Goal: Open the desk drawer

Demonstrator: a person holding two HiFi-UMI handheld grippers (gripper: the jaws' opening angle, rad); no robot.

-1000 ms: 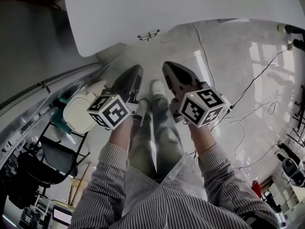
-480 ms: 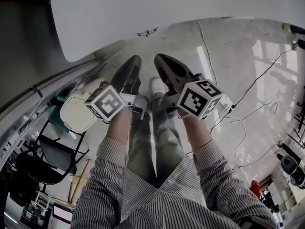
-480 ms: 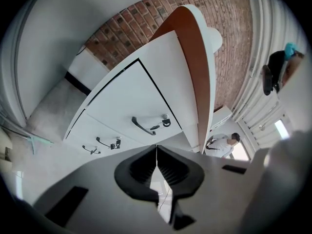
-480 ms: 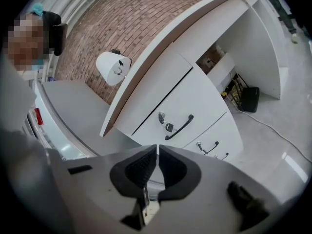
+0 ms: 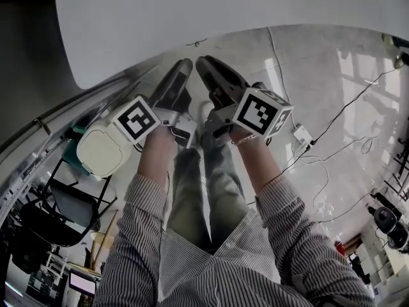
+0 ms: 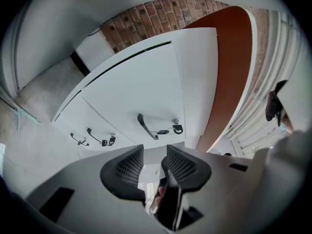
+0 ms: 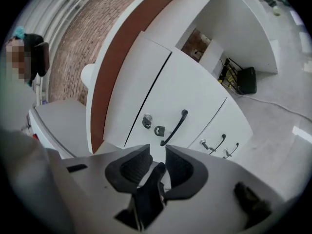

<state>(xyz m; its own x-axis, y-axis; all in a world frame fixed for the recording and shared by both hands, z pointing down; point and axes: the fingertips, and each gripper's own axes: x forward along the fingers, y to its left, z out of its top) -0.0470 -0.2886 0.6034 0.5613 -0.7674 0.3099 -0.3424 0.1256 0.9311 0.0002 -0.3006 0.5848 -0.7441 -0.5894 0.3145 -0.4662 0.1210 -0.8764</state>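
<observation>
The white drawer unit (image 6: 141, 96) stands under the white desk top (image 5: 223, 18), with three drawers stacked. The top drawer carries a dark bow handle (image 6: 146, 126) and a lock with a key (image 6: 175, 127); the same handle (image 7: 175, 126) and key (image 7: 159, 130) show in the right gripper view. My left gripper (image 6: 155, 157) points at that handle from a short way off, its jaws opening with nothing between them. My right gripper (image 7: 157, 156) sits beside it, its jaws also opening and empty. In the head view the left gripper (image 5: 179, 75) and right gripper (image 5: 211, 75) lie close together below the desk edge, which hides the drawers.
Two lower drawer handles (image 6: 95, 135) (image 7: 218, 143) sit below the top one. A cream seat (image 5: 102, 149) and a black chair (image 5: 64, 203) stand at the left. Cables and a power strip (image 5: 300, 135) lie on the floor at right. A black basket (image 7: 243, 79) sits under the desk.
Both grippers have moved forward toward the desk edge and drawn closer together. Their marker cubes have rolled.
</observation>
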